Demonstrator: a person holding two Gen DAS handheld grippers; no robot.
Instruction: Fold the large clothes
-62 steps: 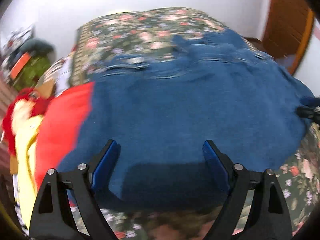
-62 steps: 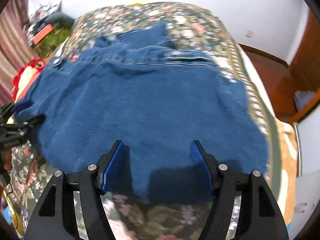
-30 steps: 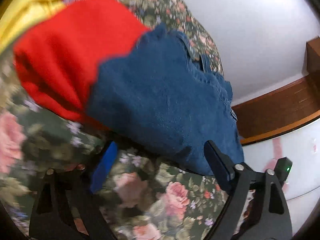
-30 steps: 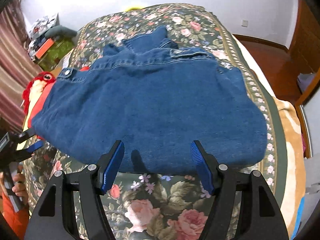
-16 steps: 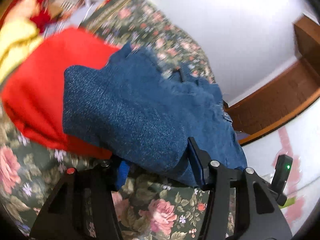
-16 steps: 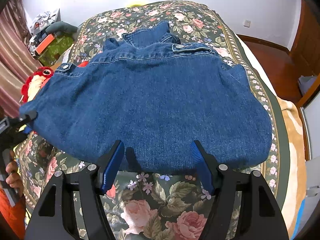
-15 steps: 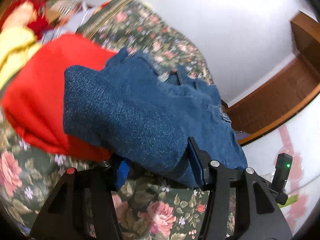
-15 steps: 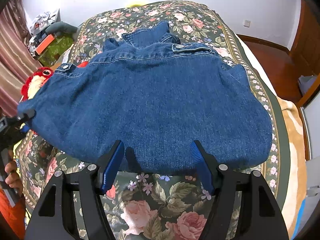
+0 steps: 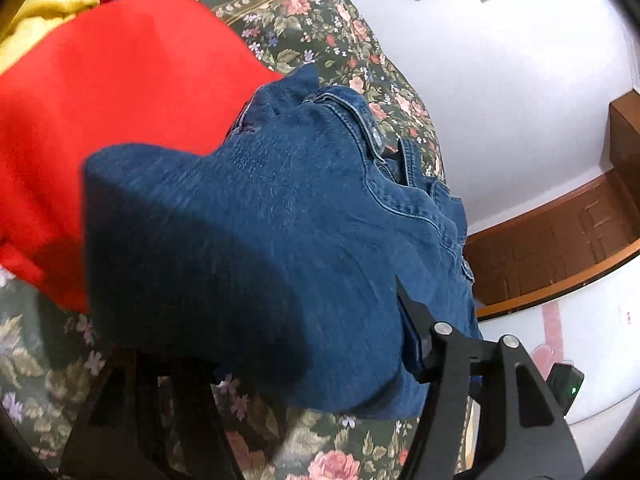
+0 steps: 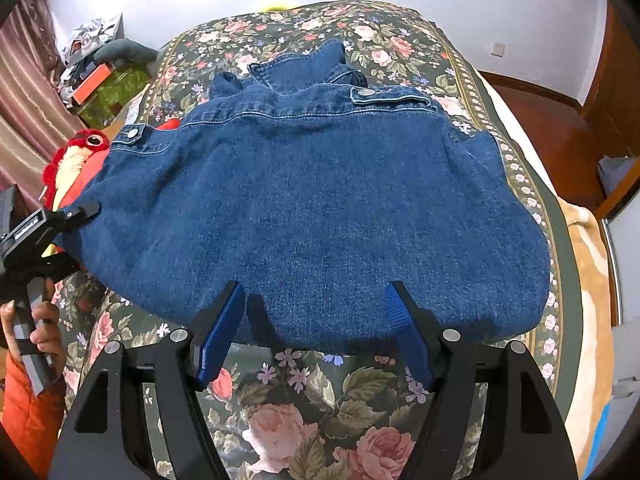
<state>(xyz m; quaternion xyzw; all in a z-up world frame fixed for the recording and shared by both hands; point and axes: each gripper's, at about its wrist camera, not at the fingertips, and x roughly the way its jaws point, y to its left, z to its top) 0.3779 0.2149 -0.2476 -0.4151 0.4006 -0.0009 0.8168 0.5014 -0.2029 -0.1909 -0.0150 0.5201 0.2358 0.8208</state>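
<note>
A blue denim jacket (image 10: pixel 320 208) lies spread on the flowered bedspread (image 10: pixel 304 408), collar at the far end. My right gripper (image 10: pixel 316 320) is open and empty at the jacket's near hem. My left gripper (image 10: pixel 76 216) is at the jacket's left edge. In the left wrist view its fingers are closed on a fold of the denim jacket (image 9: pixel 256 240), which covers the left finger; only the right finger (image 9: pixel 412 336) shows.
A red garment (image 9: pixel 100 112) and a yellow one (image 9: pixel 36 12) lie under and beside the jacket's left side. A red plush toy (image 10: pixel 76 160) sits at the bed's left edge. Clutter (image 10: pixel 100 76) lies beyond it. A wooden door (image 10: pixel 616 92) stands on the right.
My left gripper swung to the jacket's left edge, closed on the denim and pushed further into it. My right gripper drew back from over the jacket to its near hem and stayed open.
</note>
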